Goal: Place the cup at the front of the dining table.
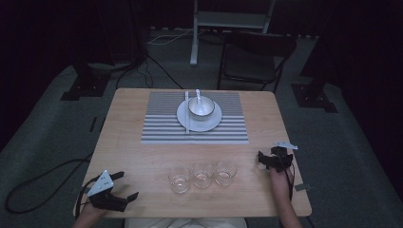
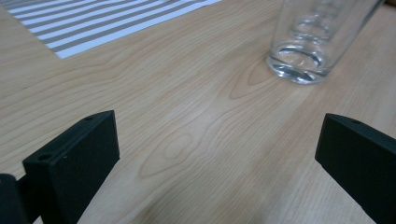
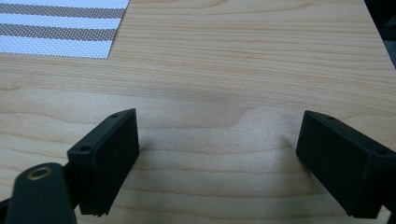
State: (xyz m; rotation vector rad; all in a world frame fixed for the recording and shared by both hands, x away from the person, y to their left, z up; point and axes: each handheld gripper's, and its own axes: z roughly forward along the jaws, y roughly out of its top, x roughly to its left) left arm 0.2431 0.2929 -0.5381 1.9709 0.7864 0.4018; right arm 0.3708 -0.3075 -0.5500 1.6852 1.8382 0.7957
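Three clear glasses stand in a row near the table's front: left (image 1: 179,180), middle (image 1: 202,175), right (image 1: 225,172). Farther back a striped placemat (image 1: 161,123) carries a white plate (image 1: 215,124) with a metal bowl (image 1: 201,108), a spoon (image 1: 198,95) and chopsticks (image 1: 187,114). My left gripper (image 1: 126,185) is open at the front left corner, jaws pointing at the glasses; its own view (image 2: 217,149) has a glass (image 2: 317,42) ahead to the right. My right gripper (image 1: 270,154) is open over bare wood right of the glasses, with nothing between its jaws (image 3: 217,149).
The wooden table (image 1: 138,156) has bare wood around the glasses. The placemat's corner shows in both gripper views (image 2: 93,23) (image 3: 56,28). A black folding chair (image 1: 254,57) stands beyond the far edge. Cables lie on the grey floor at the left.
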